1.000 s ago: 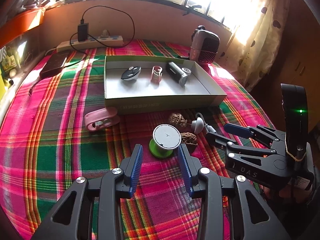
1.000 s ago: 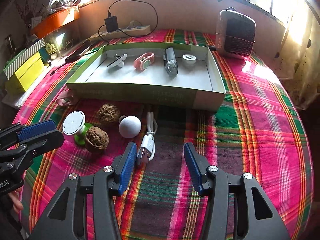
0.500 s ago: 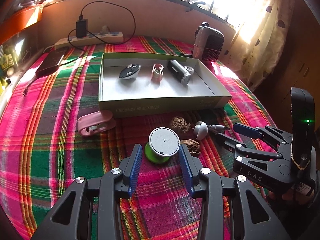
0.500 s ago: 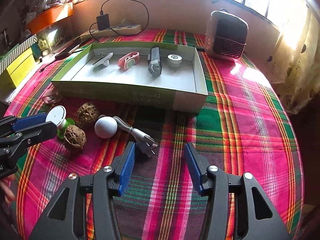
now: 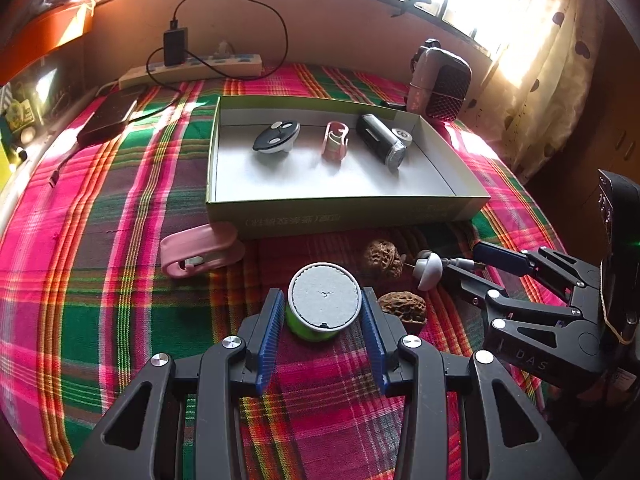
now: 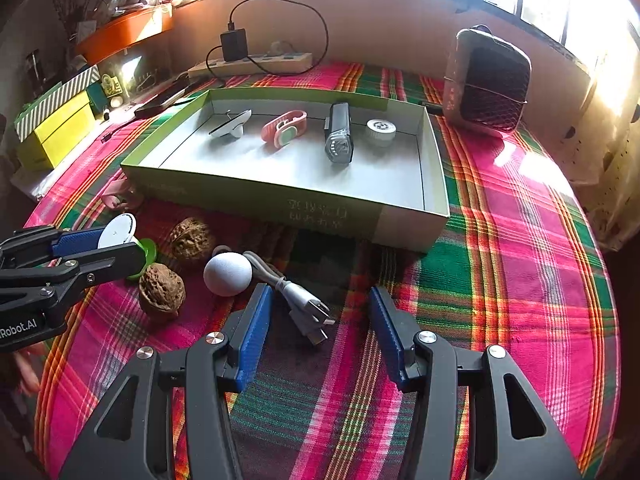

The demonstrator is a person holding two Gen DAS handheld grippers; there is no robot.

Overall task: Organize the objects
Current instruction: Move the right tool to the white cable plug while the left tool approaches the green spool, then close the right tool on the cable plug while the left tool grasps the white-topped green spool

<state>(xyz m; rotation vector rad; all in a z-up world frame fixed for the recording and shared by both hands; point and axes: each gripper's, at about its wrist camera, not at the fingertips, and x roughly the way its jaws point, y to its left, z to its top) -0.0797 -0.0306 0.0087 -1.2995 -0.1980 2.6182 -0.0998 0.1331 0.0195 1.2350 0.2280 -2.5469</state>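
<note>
I am guiding two handheld tongs over a bench draped in a pink and green plaid cloth [image 5: 100,264], and I place everything against the shallow green box [image 5: 344,216] in the middle. My left tongs [image 5: 323,316] straddle a small green spool with a flat white top [image 5: 324,300] that stands on the cloth just in front of the box; the blue pads sit right at its two sides, though I cannot tell whether they already press it, so I judge the grip not yet made. My right tongs [image 6: 320,320] are spread wide and hold nothing, with a white cable's plug [image 6: 308,312] lying between them, also in front of the box. Near the spool lie two walnuts [image 6: 162,290] and a white ball [image 6: 228,274], and a pink clip [image 5: 202,250] rests against the box's front left corner. Inside the box a dark remote [image 5: 278,136], a pink band [image 5: 335,140], a black cylinder [image 5: 380,144] and a small white disc [image 6: 380,130] stand in a row toward the far wall. To do this well, I would close evenly on the spool's body below its wide top, lift straight up clear of the nearest walnut, and carry it over the front wall to the bare floor of the box.
</note>
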